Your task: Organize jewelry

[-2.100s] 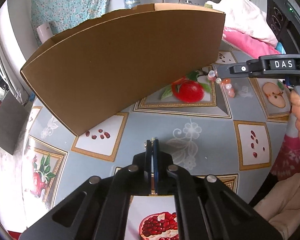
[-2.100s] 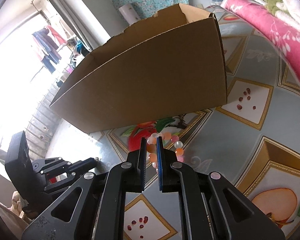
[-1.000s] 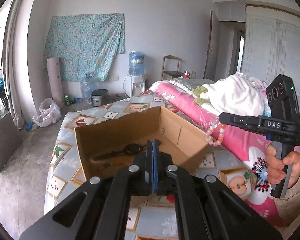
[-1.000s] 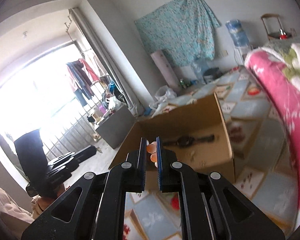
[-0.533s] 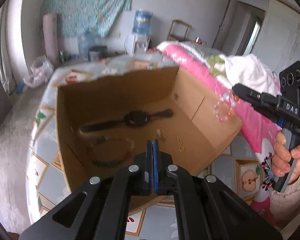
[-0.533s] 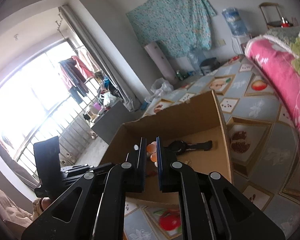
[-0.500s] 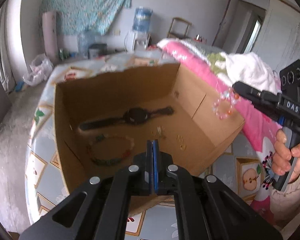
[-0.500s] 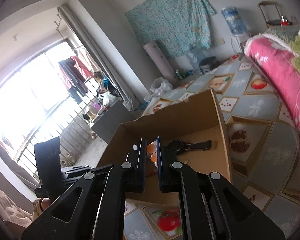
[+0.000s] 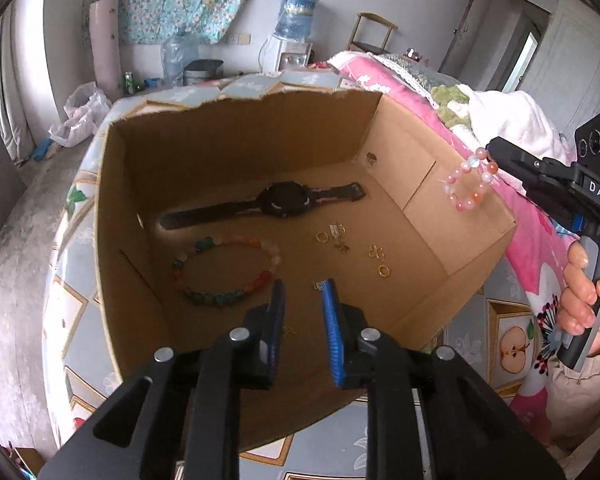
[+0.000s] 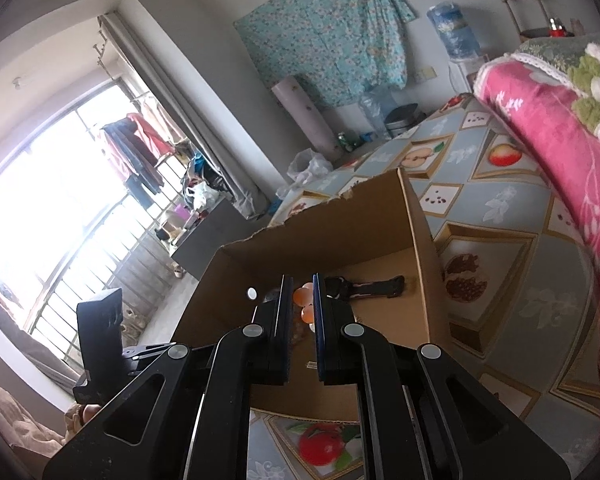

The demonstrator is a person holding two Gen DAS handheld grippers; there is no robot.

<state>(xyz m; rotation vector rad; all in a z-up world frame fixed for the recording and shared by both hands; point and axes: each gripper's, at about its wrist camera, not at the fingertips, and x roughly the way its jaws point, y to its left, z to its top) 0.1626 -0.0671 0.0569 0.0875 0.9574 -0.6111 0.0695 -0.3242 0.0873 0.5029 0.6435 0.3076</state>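
An open cardboard box [image 9: 236, 128] sits on the fruit-patterned bedcover. On its floor lie a black watch [image 9: 286, 200], a multicoloured bead bracelet [image 9: 224, 272] and several small gold earrings [image 9: 376, 256]. My left gripper [image 9: 303, 290] points down into the box near its front wall. Its jaws are opening with nothing between them, and a tiny silvery piece [image 9: 319, 285] lies just beyond the right fingertip. My right gripper [image 10: 300, 286] is shut on a pink bead bracelet [image 9: 466, 184], which dangles over the box's right wall [image 9: 440, 216]. A hand [image 9: 580, 304] holds its handle.
A pink flowered blanket [image 10: 560, 152] and white bedding [image 9: 512, 120] are piled to the right of the box. Beyond the bed are a water dispenser [image 9: 296, 28], a blue cloth on the wall and a bright barred window [image 10: 60, 220].
The left jaws, shut half a second ago, now stand apart over the box floor. Over the last second both grippers dipped towards the box. The right still carries the pink bracelet.
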